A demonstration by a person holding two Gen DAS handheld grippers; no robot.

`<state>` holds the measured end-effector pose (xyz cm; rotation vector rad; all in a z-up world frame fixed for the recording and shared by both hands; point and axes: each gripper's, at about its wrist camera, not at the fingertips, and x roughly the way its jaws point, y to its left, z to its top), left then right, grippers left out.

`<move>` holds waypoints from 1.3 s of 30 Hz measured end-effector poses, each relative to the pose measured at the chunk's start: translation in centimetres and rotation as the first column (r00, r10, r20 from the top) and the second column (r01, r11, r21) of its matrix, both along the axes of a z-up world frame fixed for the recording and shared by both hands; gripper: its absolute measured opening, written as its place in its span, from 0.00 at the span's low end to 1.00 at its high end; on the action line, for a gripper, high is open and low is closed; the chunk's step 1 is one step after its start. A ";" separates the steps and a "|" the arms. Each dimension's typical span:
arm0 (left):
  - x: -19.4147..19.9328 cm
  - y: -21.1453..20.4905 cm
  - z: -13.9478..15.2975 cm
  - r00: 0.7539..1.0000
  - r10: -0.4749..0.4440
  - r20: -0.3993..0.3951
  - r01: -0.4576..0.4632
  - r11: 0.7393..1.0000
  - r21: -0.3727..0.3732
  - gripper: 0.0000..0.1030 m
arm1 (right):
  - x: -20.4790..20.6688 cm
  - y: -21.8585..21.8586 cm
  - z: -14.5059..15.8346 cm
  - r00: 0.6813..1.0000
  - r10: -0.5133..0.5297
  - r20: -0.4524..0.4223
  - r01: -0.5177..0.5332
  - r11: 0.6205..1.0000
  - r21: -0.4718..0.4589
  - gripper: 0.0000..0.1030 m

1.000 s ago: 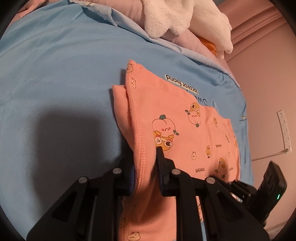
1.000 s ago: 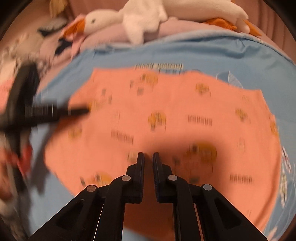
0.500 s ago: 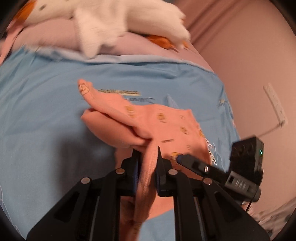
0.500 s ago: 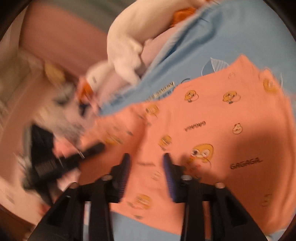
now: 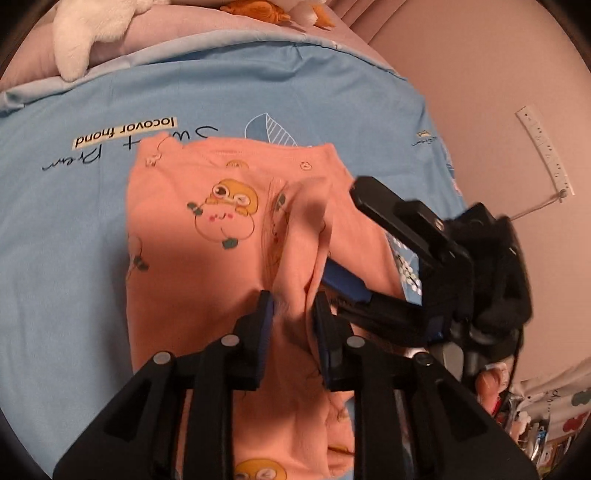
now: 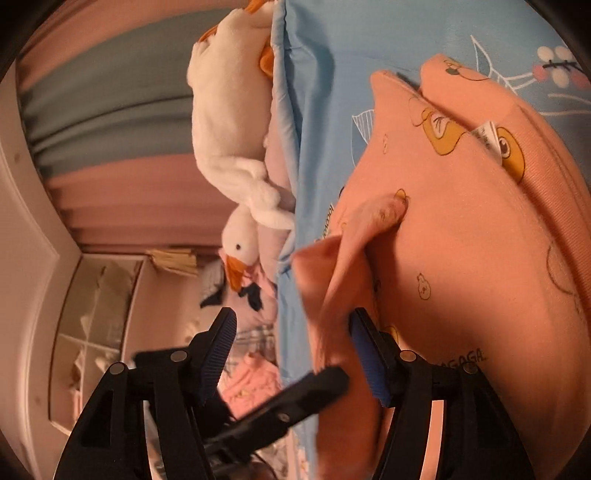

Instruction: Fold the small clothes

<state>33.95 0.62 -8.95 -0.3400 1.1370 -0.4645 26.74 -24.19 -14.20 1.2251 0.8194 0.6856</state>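
Note:
A small orange garment [image 5: 207,258] with cartoon prints lies on the blue bedsheet [image 5: 62,229]. My left gripper [image 5: 293,306] holds a raised fold of the garment between its narrowly parted fingers. My right gripper [image 6: 291,325] is open wide, and a lifted flap of the garment [image 6: 461,258] hangs between its fingers, touching the right finger [image 6: 369,354]. In the left wrist view the right gripper [image 5: 406,251] sits at the garment's right edge, open around the same fold. The left gripper's finger [image 6: 295,402] crosses low in the right wrist view.
A white plush goose [image 6: 236,147] and pink pillows [image 5: 177,26] lie along the head of the bed. A pink wall with a power strip [image 5: 546,147] is at the right. A pile of clothes [image 6: 251,380] lies beyond the bed's edge.
The garment's left side has been carried over onto its middle. My right gripper has opened wider and rolled on its side around the raised fold. My left gripper's hold has loosened slightly.

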 end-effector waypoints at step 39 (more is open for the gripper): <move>-3.2 -1.1 -1.4 0.998 -0.035 0.046 0.037 0.999 -0.037 0.28 | 6.6 -0.9 6.4 0.980 0.090 0.178 0.100 0.554 -0.826 0.11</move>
